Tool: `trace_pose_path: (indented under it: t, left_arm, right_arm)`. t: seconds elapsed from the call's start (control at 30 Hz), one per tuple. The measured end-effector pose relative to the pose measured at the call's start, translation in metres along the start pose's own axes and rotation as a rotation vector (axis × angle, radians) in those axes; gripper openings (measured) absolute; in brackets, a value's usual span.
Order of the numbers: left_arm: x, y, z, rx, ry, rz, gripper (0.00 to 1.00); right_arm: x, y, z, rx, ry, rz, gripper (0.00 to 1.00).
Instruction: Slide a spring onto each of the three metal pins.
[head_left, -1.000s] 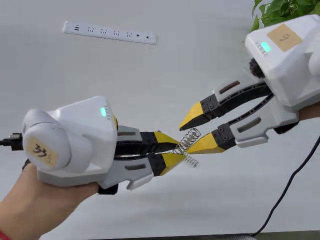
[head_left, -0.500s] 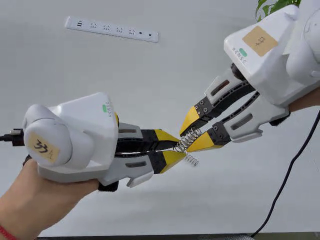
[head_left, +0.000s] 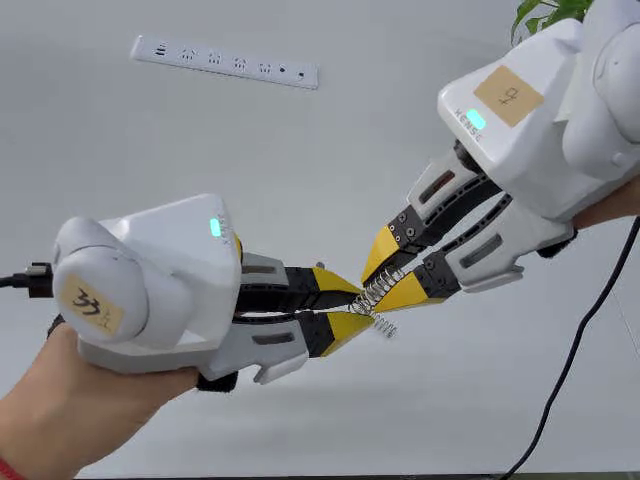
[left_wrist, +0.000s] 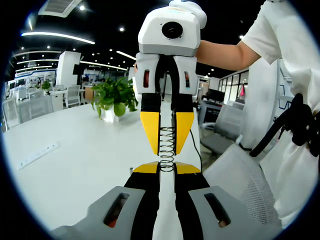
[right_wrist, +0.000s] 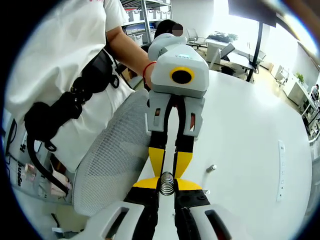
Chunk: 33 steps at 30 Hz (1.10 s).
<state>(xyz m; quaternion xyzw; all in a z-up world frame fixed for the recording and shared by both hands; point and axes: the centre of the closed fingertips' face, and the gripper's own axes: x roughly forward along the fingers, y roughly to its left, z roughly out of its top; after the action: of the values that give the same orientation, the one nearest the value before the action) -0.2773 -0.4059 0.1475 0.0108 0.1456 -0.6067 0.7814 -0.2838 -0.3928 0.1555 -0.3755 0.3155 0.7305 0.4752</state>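
Observation:
A small steel spring (head_left: 378, 297) hangs in the air above the white table (head_left: 300, 170), caught between both grippers. My left gripper (head_left: 358, 306), coming from the lower left, is shut on the spring's lower part. My right gripper (head_left: 377, 287) reaches in from the upper right, and its yellow fingers pinch the upper coils. In the left gripper view the spring (left_wrist: 167, 142) runs up from my own tips (left_wrist: 166, 168) into the opposite jaws. The right gripper view looks at the spring (right_wrist: 166, 186) end-on. I cannot tell whether a pin runs inside the coils. A short metal pin (right_wrist: 211, 168) stands on the table.
A white power strip (head_left: 225, 60) lies at the table's far side, and a green plant (head_left: 545, 15) stands at the far right corner. A black cable (head_left: 580, 360) trails off the right gripper. A grey mesh chair (right_wrist: 107, 160) stands beside the table.
The right gripper's jaws stood wide open around the spring one second ago; they have since closed onto it. The left gripper has kept its hold.

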Motion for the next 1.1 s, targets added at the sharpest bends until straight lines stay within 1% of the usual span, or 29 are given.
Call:
trace_pose_path:
  t: [0.43, 0.7, 0.8, 0.93, 1.1]
  left_arm:
    - [-0.001, 0.001, -0.004, 0.009, 0.006, 0.002, 0.07]
    - [-0.004, 0.004, -0.006, 0.001, 0.006, 0.010, 0.07]
    - [-0.007, 0.006, -0.008, -0.001, 0.008, 0.020, 0.10]
    - [-0.013, 0.012, -0.012, -0.007, 0.010, 0.044, 0.12]
    - [-0.023, 0.020, -0.018, -0.018, 0.016, 0.078, 0.17]
  right_arm:
    - [0.004, -0.001, 0.001, 0.006, 0.004, -0.005, 0.07]
    - [0.004, -0.002, 0.004, 0.016, -0.003, -0.010, 0.07]
    - [0.003, -0.004, 0.005, 0.023, -0.009, -0.018, 0.07]
    - [-0.001, -0.008, 0.006, 0.035, -0.017, -0.035, 0.07]
    - [-0.006, -0.017, 0.002, 0.056, -0.016, -0.064, 0.07]
